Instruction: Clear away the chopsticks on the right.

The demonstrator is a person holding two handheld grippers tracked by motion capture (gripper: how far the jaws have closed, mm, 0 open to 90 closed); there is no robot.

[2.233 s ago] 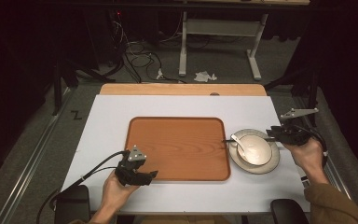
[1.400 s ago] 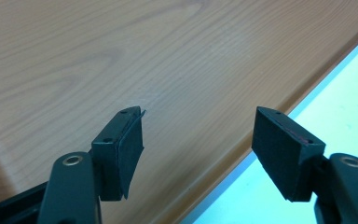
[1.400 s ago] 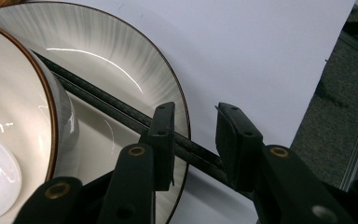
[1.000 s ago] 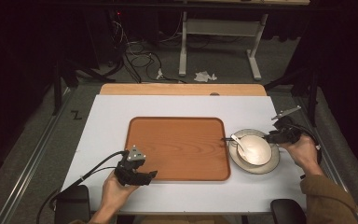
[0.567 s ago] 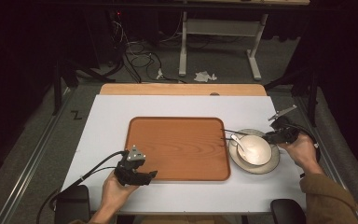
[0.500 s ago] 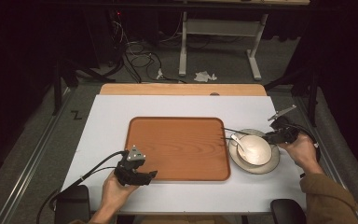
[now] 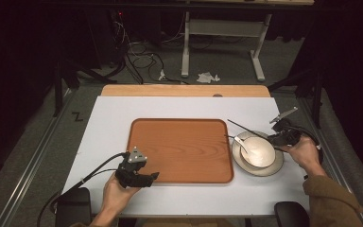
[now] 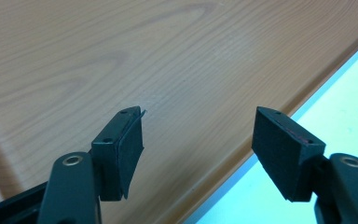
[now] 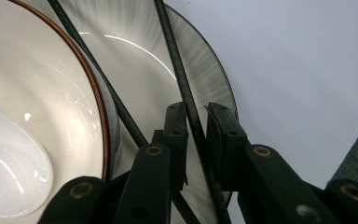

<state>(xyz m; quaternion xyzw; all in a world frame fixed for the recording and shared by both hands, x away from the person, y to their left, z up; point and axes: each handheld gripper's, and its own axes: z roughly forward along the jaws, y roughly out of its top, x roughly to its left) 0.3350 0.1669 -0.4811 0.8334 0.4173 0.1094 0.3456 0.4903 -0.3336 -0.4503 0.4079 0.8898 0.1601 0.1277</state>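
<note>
A cream bowl (image 7: 258, 151) with a white spoon (image 7: 240, 143) in it stands on a grey plate (image 7: 274, 168) to the right of the wooden tray (image 7: 179, 149). Two thin black chopsticks (image 7: 246, 128) slant across the plate's far rim. My right gripper (image 7: 275, 138) is at the plate's right edge. In the right gripper view my right gripper (image 9: 196, 109) is shut on one chopstick (image 9: 175, 60); the other chopstick (image 9: 98, 70) lies beside it along the bowl (image 9: 37, 93). My left gripper (image 7: 147, 178) hovers open over the tray's front left edge (image 8: 223, 154), holding nothing.
The tray sits mid-table on a white tabletop (image 7: 108, 127), with a wooden strip (image 7: 184, 91) along the far edge. Beyond the table are a desk frame, cables and crumpled paper on the floor. Armrests flank the front edge.
My right gripper has shifted a little left toward the plate and tilted, and the chopsticks' far ends now stick out past the plate's far left rim. The left gripper has not moved.
</note>
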